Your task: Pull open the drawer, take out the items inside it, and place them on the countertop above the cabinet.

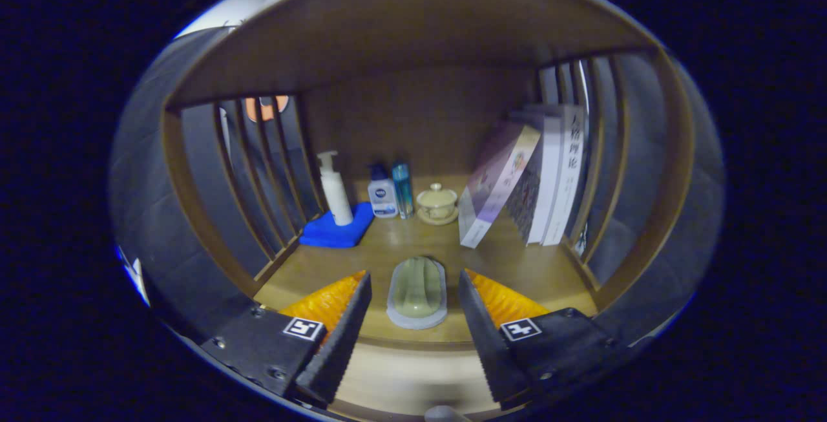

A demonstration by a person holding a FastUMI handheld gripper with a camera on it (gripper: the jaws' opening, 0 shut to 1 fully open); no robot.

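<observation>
The gripper point(413, 309) is spread wide, its fingers flanking but not touching a smooth, rounded pale-green dish point(417, 293) lying on the wooden worktop point(517, 267). Beyond stand a white pump bottle point(336, 189) on a folded blue cloth point(336, 231), a glazed lidded cup point(437, 203), and leaning books point(530, 176).

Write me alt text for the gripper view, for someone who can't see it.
The gripper has its fingers open around a pale green ridged item lying on a wooden countertop, not touching it. Beyond stand a white pump bottle on a blue cloth, two small bottles, a lidded cup and leaning books.
</observation>
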